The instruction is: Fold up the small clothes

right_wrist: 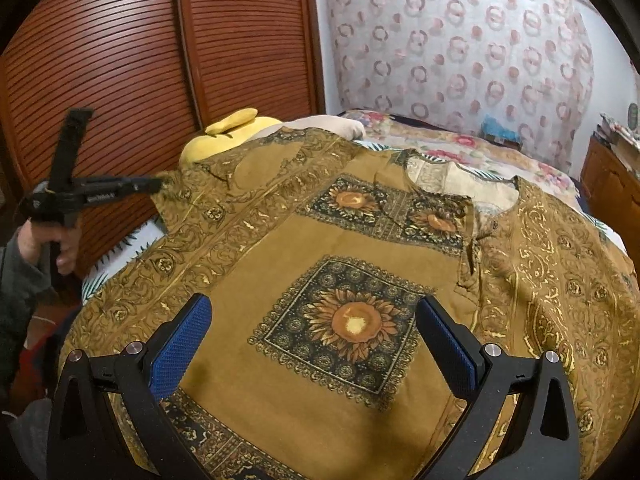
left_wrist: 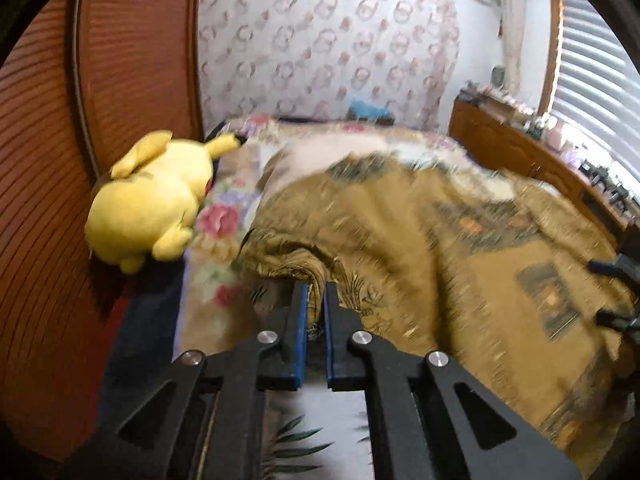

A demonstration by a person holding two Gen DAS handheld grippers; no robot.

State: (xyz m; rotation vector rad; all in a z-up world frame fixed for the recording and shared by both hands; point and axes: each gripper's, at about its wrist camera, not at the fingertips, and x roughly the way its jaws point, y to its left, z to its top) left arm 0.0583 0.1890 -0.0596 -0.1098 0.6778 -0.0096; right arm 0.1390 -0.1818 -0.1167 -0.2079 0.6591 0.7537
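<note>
Left tool [left_wrist: 316, 300], its blue pads nearly together, pinches a raised fold of the mustard-gold shirt [left_wrist: 420, 240] at 6 o'clock of the left wrist view; the cloth there is bunched, lifted off the bed and blurred. In the right wrist view the same left tool [right_wrist: 154, 184] sits at 9 o'clock, gripped by the person's hand [right_wrist: 48, 240], its tip meeting the shirt's [right_wrist: 320, 240] sleeve edge. A yellow plush toy [left_wrist: 152, 200] lies at 9 o'clock in the left view, against the slatted wooden doors [left_wrist: 132, 60], just beside the floral bedspread [left_wrist: 216, 216].

Right tool [right_wrist: 314, 332] hovers with its blue-padded fingers [right_wrist: 184, 344] spread wide, holding nothing, either side of a sunflower panel [right_wrist: 344, 324] printed on the shirt; whether the pads touch the cloth cannot be told. The shirt lies spread front-up across the bed, collar opening toward 1 o'clock. A wooden cabinet [right_wrist: 612, 184] stands at 3 o'clock, its top cluttered with small items too blurred to identify. Rose-patterned wallpaper [right_wrist: 460, 48] covers the wall at 12 o'clock.
</note>
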